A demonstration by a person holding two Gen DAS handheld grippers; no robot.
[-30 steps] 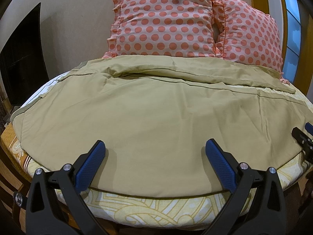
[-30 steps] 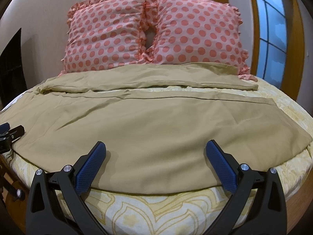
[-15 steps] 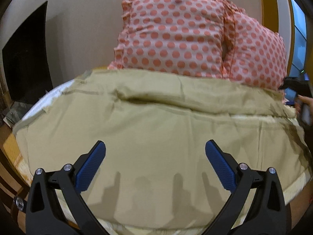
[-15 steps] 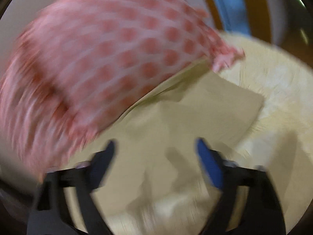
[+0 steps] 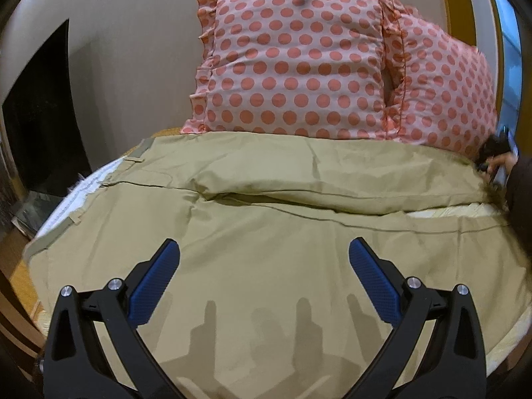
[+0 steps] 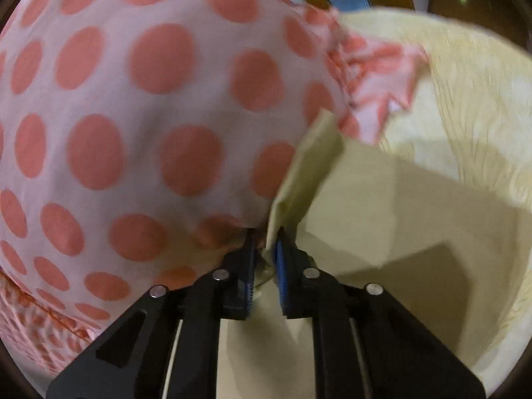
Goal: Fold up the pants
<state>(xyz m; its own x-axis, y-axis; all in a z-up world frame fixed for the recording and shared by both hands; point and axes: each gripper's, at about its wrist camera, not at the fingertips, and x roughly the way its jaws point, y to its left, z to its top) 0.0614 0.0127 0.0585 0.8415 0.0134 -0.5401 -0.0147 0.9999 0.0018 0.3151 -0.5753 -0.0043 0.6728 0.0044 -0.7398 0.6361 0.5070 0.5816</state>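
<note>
Khaki pants lie spread across the bed, waistband at the left, legs running right, the far leg bunched along the pillows. My left gripper is open and empty, hovering over the near leg. My right gripper is shut on the far hem corner of the pants, right against a pillow. It also shows at the right edge of the left wrist view, held in a hand.
Two pink pillows with orange dots lean on the wall at the bed's head; one fills the right wrist view. A yellow patterned bedsheet lies under the pants. A dark opening is at the left.
My right gripper has swung from the near edge to the far right corner by the pillow and shut on the pants hem. My left gripper has moved forward over the pants.
</note>
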